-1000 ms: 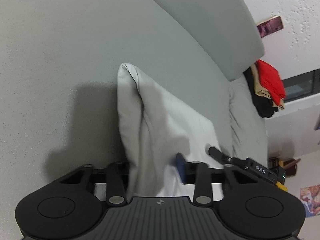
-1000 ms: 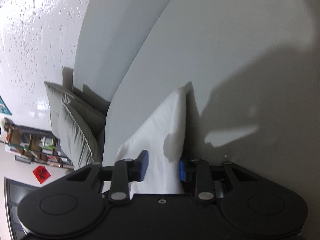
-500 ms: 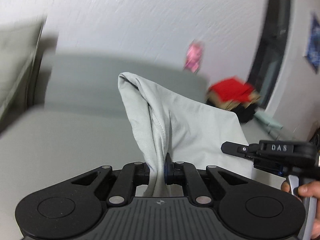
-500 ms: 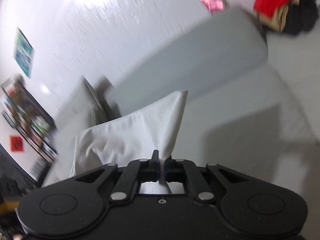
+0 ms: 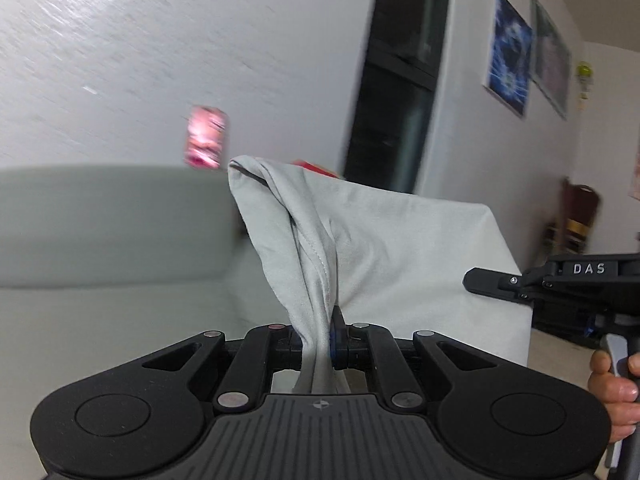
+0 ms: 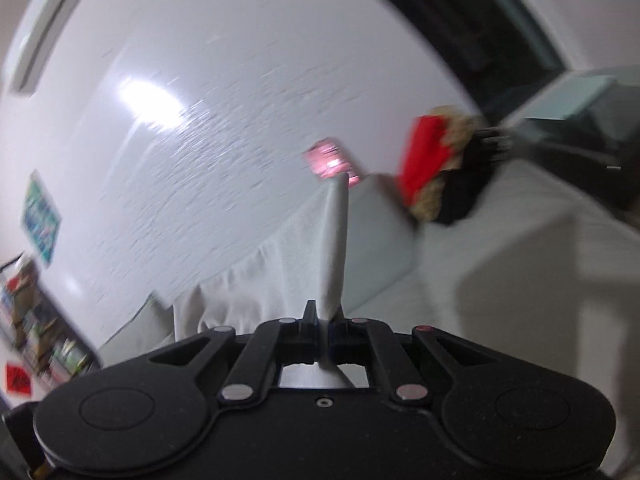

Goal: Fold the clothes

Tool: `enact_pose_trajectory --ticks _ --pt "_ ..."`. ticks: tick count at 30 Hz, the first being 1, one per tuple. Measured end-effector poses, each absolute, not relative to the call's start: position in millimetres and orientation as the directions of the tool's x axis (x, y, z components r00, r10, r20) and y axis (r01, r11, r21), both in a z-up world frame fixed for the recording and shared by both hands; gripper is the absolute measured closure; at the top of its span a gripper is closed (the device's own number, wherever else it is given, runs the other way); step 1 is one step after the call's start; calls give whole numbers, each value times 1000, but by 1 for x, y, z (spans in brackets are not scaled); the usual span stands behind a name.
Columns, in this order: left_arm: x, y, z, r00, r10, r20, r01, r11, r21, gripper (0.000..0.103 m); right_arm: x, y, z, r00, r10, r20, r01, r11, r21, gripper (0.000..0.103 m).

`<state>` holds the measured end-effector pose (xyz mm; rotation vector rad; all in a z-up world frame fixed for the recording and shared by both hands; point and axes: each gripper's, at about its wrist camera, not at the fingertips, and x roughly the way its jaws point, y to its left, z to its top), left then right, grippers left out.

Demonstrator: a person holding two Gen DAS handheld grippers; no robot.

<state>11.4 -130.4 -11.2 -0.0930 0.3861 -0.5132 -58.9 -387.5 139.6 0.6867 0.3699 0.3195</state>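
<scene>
A pale grey garment (image 5: 384, 248) hangs lifted in the air, stretched between both grippers. My left gripper (image 5: 326, 338) is shut on one bunched corner of it. In the right wrist view the same garment (image 6: 280, 264) rises as a narrow fold out of my right gripper (image 6: 322, 330), which is shut on it. From the left wrist view the right gripper's black body (image 5: 560, 280) shows at the right edge, with a person's hand (image 5: 612, 384) on its handle. The garment's lower part is hidden behind the gripper bodies.
A grey sofa (image 5: 100, 220) runs below and behind the garment. A pile of red, tan and black clothes (image 6: 444, 172) lies on the sofa's far end. A white wall, a dark doorway (image 5: 396, 80) and wall pictures (image 5: 508, 52) stand behind.
Both grippers went from open beside the garment lying on the sofa to shut on it, then lifted it; the views swung up from the cushion to the wall.
</scene>
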Motion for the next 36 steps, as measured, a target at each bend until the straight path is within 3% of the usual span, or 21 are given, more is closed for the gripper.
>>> enact_pose_trajectory --ticks 7,17,20,23,24,27,28,31,34,36 --pt "69 -215 -45 684 -589 -431 543 805 -239 96 -38 -478 107 923 237 -304 36 734 679 99" --pt "162 -268 -82 633 -584 -509 517 808 -284 95 59 -535 78 902 141 -407 165 760 629 99" --pt "193 -281 -97 634 -546 -547 486 832 -268 90 89 -536 63 889 120 -442 195 773 603 99" --pt "218 -281 -117 643 -445 -624 416 886 -203 77 116 -539 45 858 86 -507 243 800 548 98" --pt "217 -270 -117 651 -428 -627 405 894 -189 72 122 -542 37 836 59 -545 283 805 522 94" --pt "211 -237 -117 673 -375 -637 370 917 -149 73 118 -556 26 804 6 -595 361 790 496 83" --pt "209 -226 -117 681 -357 -640 358 924 -135 78 108 -561 28 809 -15 -587 372 787 493 76" --pt "197 -209 -112 680 -388 -622 378 913 -156 80 79 -568 39 835 -57 -548 381 778 500 68" --pt "181 -224 -104 650 -483 -586 465 863 -196 79 62 -542 47 856 29 -517 270 826 495 71" --pt "172 -252 -108 616 -519 -592 529 830 -177 74 61 -519 46 845 109 -523 174 869 462 84"
